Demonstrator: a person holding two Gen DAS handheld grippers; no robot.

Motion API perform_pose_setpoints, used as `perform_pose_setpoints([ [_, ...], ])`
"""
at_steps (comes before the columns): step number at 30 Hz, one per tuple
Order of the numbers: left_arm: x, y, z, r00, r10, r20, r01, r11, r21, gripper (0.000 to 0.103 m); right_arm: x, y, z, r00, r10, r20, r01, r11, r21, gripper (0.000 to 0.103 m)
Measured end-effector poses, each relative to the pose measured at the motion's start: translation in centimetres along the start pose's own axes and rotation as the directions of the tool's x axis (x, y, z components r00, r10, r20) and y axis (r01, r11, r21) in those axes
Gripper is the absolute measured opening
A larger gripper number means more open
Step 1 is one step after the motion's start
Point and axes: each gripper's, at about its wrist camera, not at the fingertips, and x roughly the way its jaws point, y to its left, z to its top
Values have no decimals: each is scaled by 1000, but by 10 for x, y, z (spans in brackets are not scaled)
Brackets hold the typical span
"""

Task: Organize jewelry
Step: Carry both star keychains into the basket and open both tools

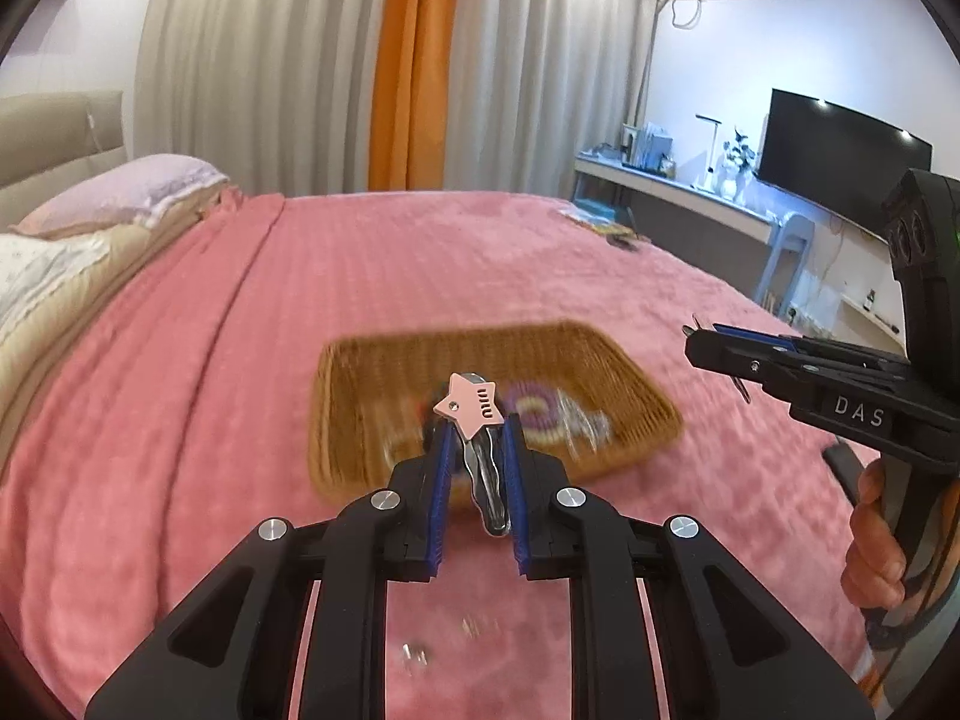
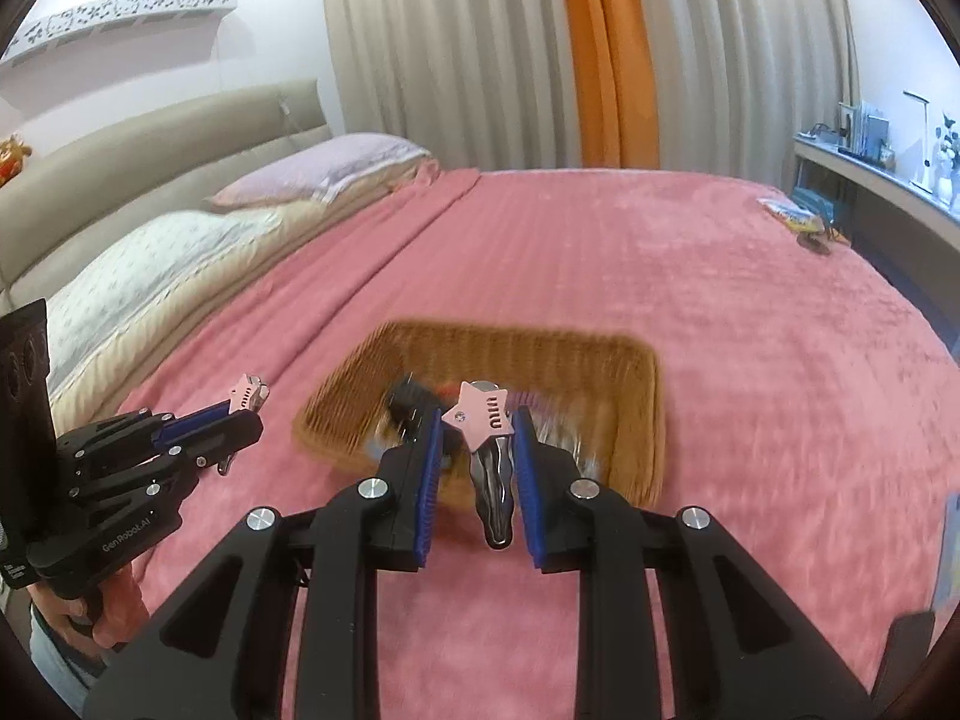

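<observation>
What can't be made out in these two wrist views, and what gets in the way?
- Contents of the wicker basket: motion-blurred in both views, partly behind each gripper's star hair clip; pieces cannot be identified.
- Small shiny bits on the pink blanket: left wrist view, blurred and tiny.
- Blue object: right wrist view, cut off by the edge.

R gripper (image 2: 477, 420) clamps pink star hair clip (image 2: 485, 417) over wicker basket (image 2: 636, 420) on pink bedspread (image 2: 750, 360). L gripper (image 2: 243, 405), left of the basket, holds second star clip (image 2: 247, 391). Basket contents blurred, prob. dark comb (image 2: 408, 402).
</observation>
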Motion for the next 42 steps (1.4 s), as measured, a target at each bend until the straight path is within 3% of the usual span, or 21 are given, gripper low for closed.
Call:
perform_pose_setpoints([
  [7, 49, 15, 27, 1000, -8, -18, 7, 1000, -12, 15, 63, -11, 25, 998, -25, -54, 25, 1000, 14, 21],
  [15, 99, 37, 18, 993, -27, -111, 20, 997, -69, 15, 131, -32, 15, 980, -52, -192, 62, 997, 44, 21],
  [23, 119, 48, 7, 987, -62, -149, 44, 991, -125, 15, 160, -48, 0, 960, -15, -279, 45, 994, 101, 21],
  [30, 117, 52, 7, 984, -80, -156, 56, 987, -151, 16, 156, -47, -5, 959, -4, -284, 36, 993, 108, 23],
  [32, 115, 54, 7, 983, -99, -156, 72, 983, -168, 24, 150, -47, -5, 962, -5, -274, 37, 993, 113, 41],
  [34, 109, 53, 7, 986, -98, -138, 75, 983, -165, 31, 141, -47, -5, 968, -12, -251, 42, 992, 115, 53],
  [35, 104, 53, 7, 987, -95, -126, 74, 984, -160, 39, 137, -47, -4, 970, -8, -243, 37, 993, 116, 53],
  [39, 83, 53, 6, 990, -104, -98, 86, 981, -174, 48, 112, -40, -3, 976, 26, -214, 2, 992, 127, 53],
  [42, 56, 52, 4, 995, -85, -60, 73, 982, -174, 63, 86, -27, -6, 983, 37, -180, -17, 994, 112, 53],
])
